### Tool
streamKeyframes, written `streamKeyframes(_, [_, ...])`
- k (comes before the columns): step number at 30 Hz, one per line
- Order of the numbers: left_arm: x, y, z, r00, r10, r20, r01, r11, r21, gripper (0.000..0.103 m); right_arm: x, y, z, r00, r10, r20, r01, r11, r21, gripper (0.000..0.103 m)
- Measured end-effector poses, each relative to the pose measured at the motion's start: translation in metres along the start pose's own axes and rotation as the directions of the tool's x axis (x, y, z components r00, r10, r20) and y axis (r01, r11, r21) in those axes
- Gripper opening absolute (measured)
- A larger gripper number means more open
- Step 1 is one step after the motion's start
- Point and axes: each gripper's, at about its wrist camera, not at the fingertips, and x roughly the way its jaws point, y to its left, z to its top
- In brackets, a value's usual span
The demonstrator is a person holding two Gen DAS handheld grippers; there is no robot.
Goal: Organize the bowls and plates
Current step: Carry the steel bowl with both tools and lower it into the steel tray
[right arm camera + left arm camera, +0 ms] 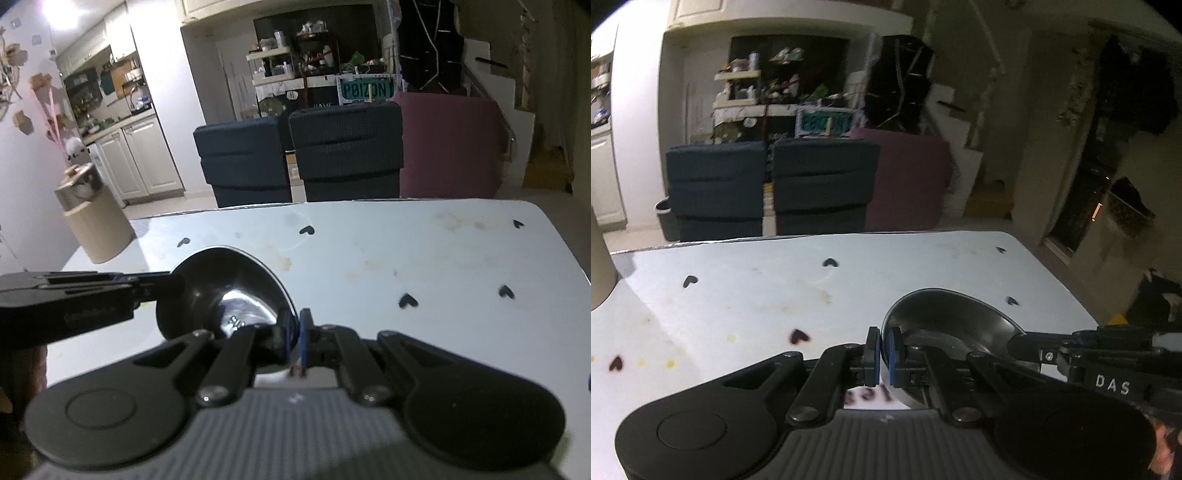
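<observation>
Steel bowl (945,325) pinched by both hand-held grippers above table (738,295).

The room is dimly lit, with glare thrown from a ceiling light (61,13) at upper left. Both views are softly blurred, and straight lines are bent toward the darkened corners.

The near side of the metal bowl (945,325) is hidden behind the left gripper (882,350) that pinches its rim, and in the right wrist view the bowl's lower edge likewise disappears behind the right gripper (294,339). The tan canister (598,266) is cut off by the left edge of the left wrist view (only a sliver of its side shows), and the table (738,295) runs out of sight under both gripper bodies. The shelf clutter (757,81) at the back is too blurred to make out.
</observation>
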Motion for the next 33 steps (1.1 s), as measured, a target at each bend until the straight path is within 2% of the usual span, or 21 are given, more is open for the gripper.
streamKeyframes(5, [-0.007, -0.025, -0.017, 0.999, -0.042, -0.018, 0.043, 0.998, 0.045, 0.004, -0.032, -0.010, -0.022, 1.000, -0.021, 0.011, 0.021, 1.000, -0.001, 0.006])
streamKeyframes(13, [0.023, -0.051, -0.046, 0.980, -0.085, -0.178, 0.099, 0.993, 0.070, 0.005, -0.051, -0.027, -0.053, 0.999, -0.028, -0.039, 0.030, 0.999, 0.029, 0.007])
streamKeyframes(23, [0.057, -0.070, -0.068, 0.961, -0.056, -0.271, 0.100, 0.983, 0.151, 0.004, -0.039, -0.044, -0.079, 0.989, -0.065, -0.130, 0.063, 0.998, -0.018, 0.007])
streamKeyframes(28, [0.063, -0.076, -0.075, 0.956, -0.046, -0.288, 0.100, 0.979, 0.176, 0.004, -0.022, -0.046, -0.088, 0.978, -0.078, -0.194, 0.068, 0.996, -0.056, 0.007])
streamKeyframes(33, [0.072, -0.079, -0.078, 0.952, -0.033, -0.305, 0.095, 0.977, 0.192, 0.004, -0.015, -0.046, -0.092, 0.972, -0.097, -0.212, 0.083, 0.994, -0.078, 0.007])
